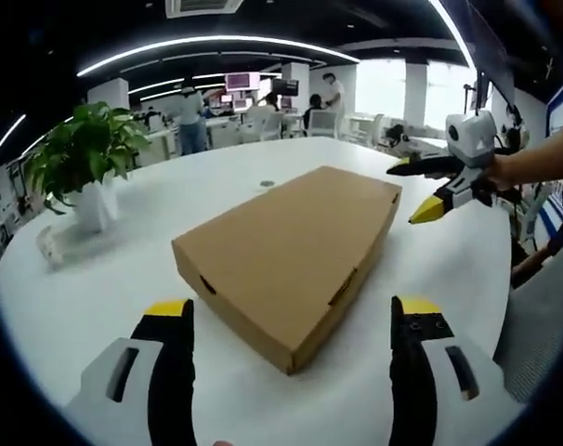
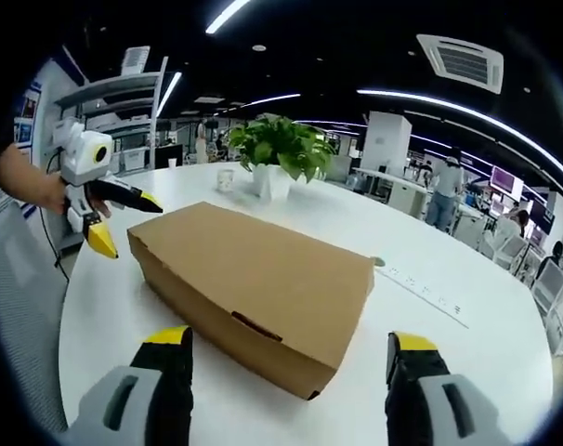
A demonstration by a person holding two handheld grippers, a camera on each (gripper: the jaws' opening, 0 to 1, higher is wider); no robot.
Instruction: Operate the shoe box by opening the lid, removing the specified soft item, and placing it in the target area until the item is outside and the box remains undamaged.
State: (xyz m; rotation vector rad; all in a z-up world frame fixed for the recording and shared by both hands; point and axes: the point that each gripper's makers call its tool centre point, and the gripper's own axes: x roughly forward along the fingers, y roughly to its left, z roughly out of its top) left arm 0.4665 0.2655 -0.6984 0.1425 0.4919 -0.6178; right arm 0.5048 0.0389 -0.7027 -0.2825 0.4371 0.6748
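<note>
One closed shoe box (image 1: 291, 260) is seen lying flat on the white table (image 1: 105, 307), long axis running between two grippers, left gripper (image 1: 291, 321) and right gripper (image 2: 291, 351), both held open.

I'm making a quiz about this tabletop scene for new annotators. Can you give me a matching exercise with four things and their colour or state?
Things:
1. shoe box
2. potted plant
3. left hand-held gripper
4. table

Colour or state:
A. white, round-edged
B. open, jaws wide apart, with yellow tips
C. brown cardboard, lid closed
D. green leaves in a white pot

Pairs: 1-C, 2-D, 3-B, 4-A
</note>
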